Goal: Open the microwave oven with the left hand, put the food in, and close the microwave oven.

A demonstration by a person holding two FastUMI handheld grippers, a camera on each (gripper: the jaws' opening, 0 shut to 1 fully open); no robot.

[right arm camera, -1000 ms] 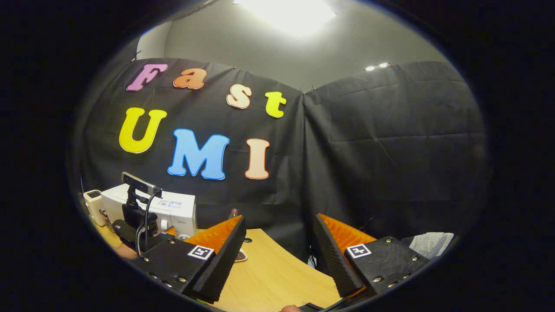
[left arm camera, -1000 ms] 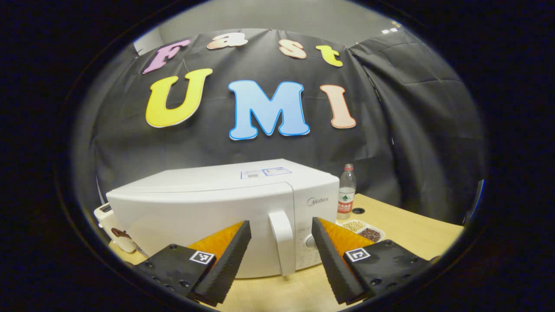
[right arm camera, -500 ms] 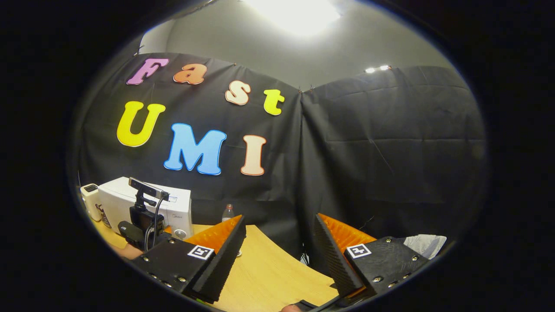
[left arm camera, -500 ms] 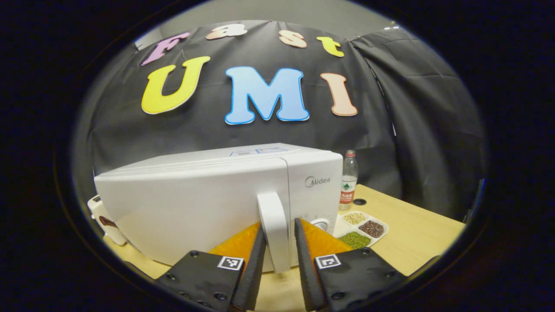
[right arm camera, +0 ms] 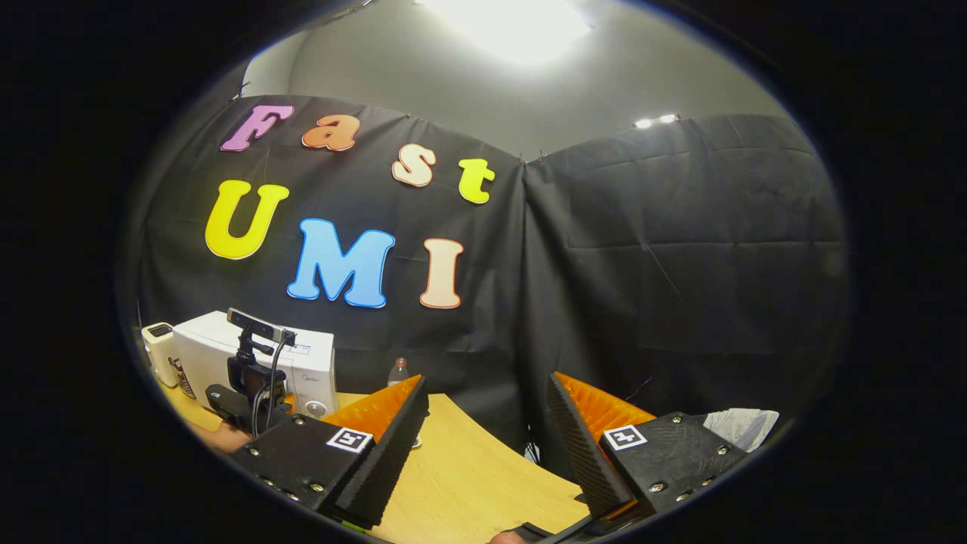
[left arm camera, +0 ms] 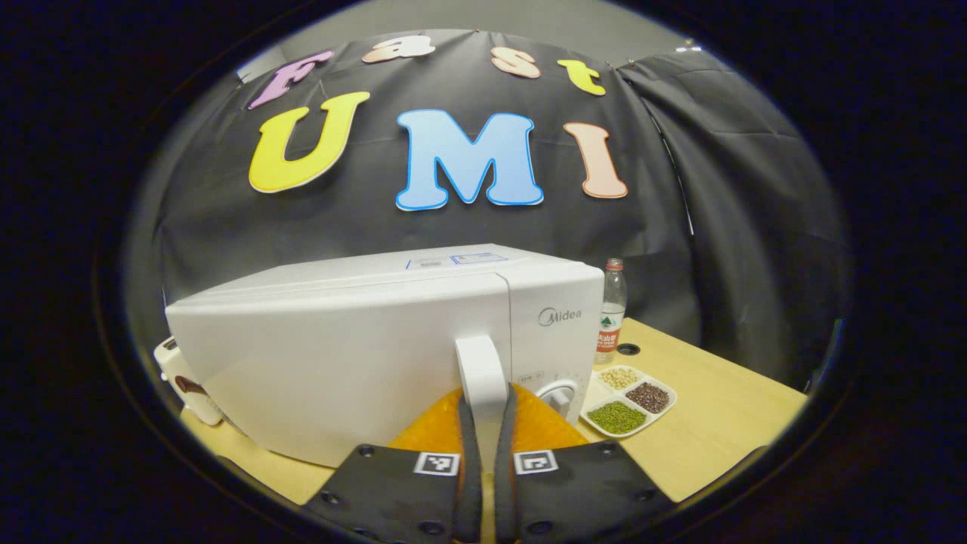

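Note:
A white microwave oven (left arm camera: 363, 340) stands on the wooden table (left arm camera: 718, 423), its door closed. My left gripper (left arm camera: 484, 446) is shut on the door's white vertical handle (left arm camera: 478, 370), one finger pressing each side. To the right of the oven lies a white divided tray of food (left arm camera: 628, 399) with green, dark red and pale beans. In the right gripper view the microwave oven (right arm camera: 204, 355) sits far off at the left, with the left gripper (right arm camera: 249, 378) and its camera in front of it. My right gripper (right arm camera: 487, 438) hangs open over the table (right arm camera: 468, 483), holding nothing.
A plastic water bottle (left arm camera: 610, 310) stands behind the tray, beside a round cable hole (left arm camera: 627, 349) in the table. A small white appliance (left arm camera: 185, 378) sits left of the oven. A grey bag (right arm camera: 744, 423) lies off the table's right edge.
My left gripper moved up to the microwave and closed from wide open until both fingers clamped the door handle. The right gripper barely moved and stayed open.

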